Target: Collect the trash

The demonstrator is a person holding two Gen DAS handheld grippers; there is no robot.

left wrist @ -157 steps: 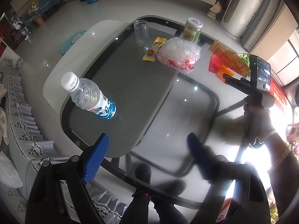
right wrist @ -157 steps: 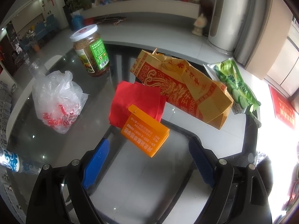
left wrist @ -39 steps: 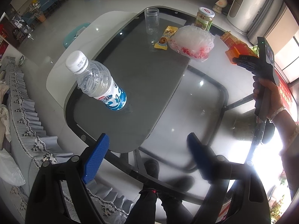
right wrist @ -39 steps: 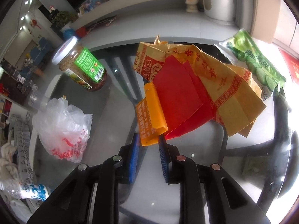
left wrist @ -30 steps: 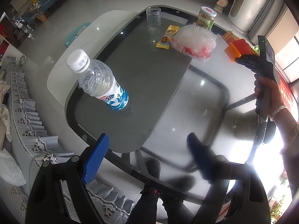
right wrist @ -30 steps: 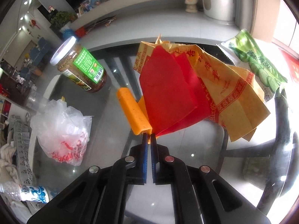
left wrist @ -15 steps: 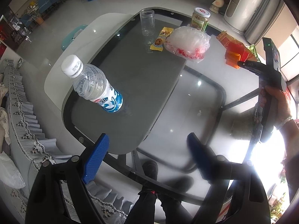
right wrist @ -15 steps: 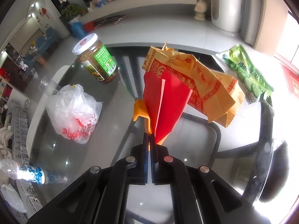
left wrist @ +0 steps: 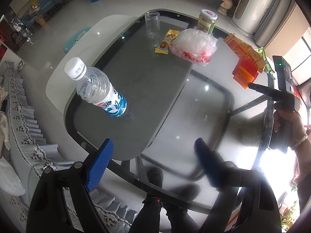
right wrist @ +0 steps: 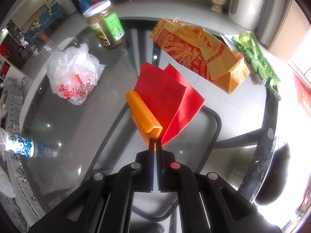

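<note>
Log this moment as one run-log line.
right gripper: shut on orange packet, red paper lifted with it | left gripper: open, empty, above table | bottle: upright, untouched

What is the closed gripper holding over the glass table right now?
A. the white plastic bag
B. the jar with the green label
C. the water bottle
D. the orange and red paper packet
D: the right gripper is pinched shut on the orange and red paper packet, lifted off the glass.

Frilled sofa cover (left wrist: 23, 136) (grey) beside blue chairs (left wrist: 50, 0).
</note>
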